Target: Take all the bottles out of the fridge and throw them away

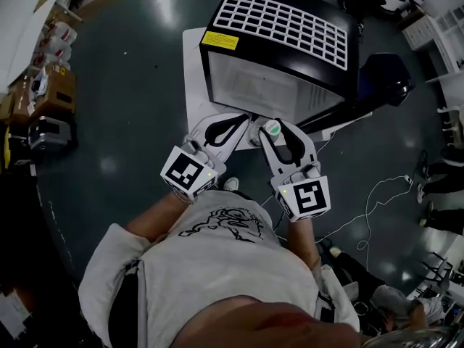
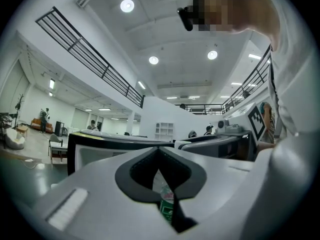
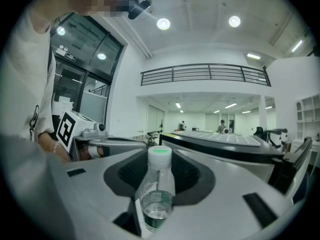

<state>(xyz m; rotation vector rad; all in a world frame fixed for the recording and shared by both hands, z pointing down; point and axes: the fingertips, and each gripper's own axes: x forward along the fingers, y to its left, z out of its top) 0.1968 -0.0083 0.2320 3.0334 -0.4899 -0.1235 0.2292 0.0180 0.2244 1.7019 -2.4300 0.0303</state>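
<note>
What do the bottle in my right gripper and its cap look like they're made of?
Bottle: probably thin clear plastic, glossy; background shows through its walls. Cap: looks like opaque matte plastic, white with a green top.

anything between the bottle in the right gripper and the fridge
Nothing: the head view shows a bare gap between the bottle, clamped in the right gripper, and the fridge.

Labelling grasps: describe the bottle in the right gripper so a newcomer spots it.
Before the black fridge with the white grid top, the person holds out two grippers. The right gripper clamps a clear bottle, partly filled; its white cap with a green top stands up above the jaws.
</note>
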